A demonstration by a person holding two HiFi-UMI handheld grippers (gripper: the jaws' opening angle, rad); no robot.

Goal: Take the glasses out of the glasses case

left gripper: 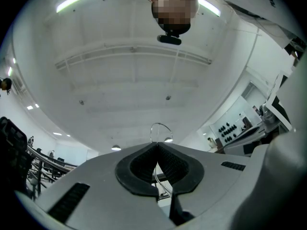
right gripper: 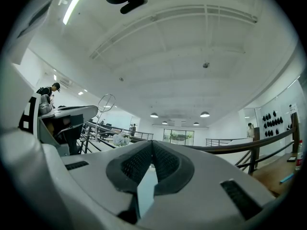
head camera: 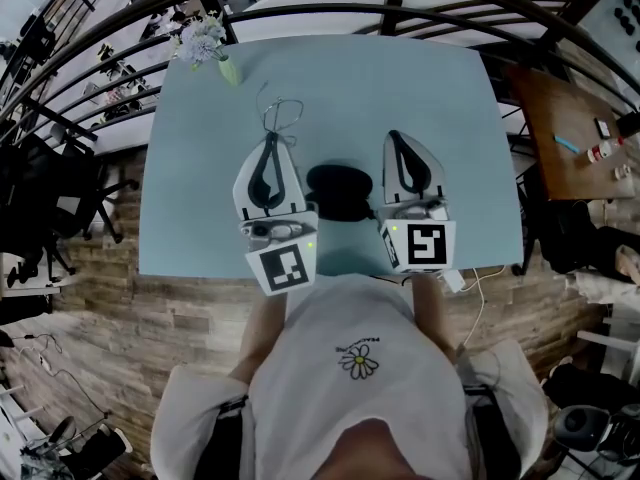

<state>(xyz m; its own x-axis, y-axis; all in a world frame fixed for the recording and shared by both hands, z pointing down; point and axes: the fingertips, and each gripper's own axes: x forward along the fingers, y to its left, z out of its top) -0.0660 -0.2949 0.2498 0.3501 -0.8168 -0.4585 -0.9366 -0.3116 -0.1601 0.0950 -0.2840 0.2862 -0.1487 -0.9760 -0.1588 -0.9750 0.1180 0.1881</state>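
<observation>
Table (head camera: 440, 98) middle, edges distant: left gripper (head camera: 271, 140) grips glasses (head camera: 281, 116)

— Where's the black oval glasses case (head camera: 338, 190)?
— On the pale blue table (head camera: 430, 88), between the left gripper (head camera: 270, 140) and the right gripper (head camera: 393, 136).
— And the thin wire-framed glasses (head camera: 282, 116)?
— At the left gripper's tips, beyond the case. A small vase of pale flowers (head camera: 208, 43) stands at the far left corner.

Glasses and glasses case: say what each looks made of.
The glasses look like thin metal wire: the rims are hair-fine, pale loops, and the lenses are see-through. The glasses case is dark and matte, with no glare. A fabric or leather-like cover is possible, but the head view shows it too small to tell.
</observation>
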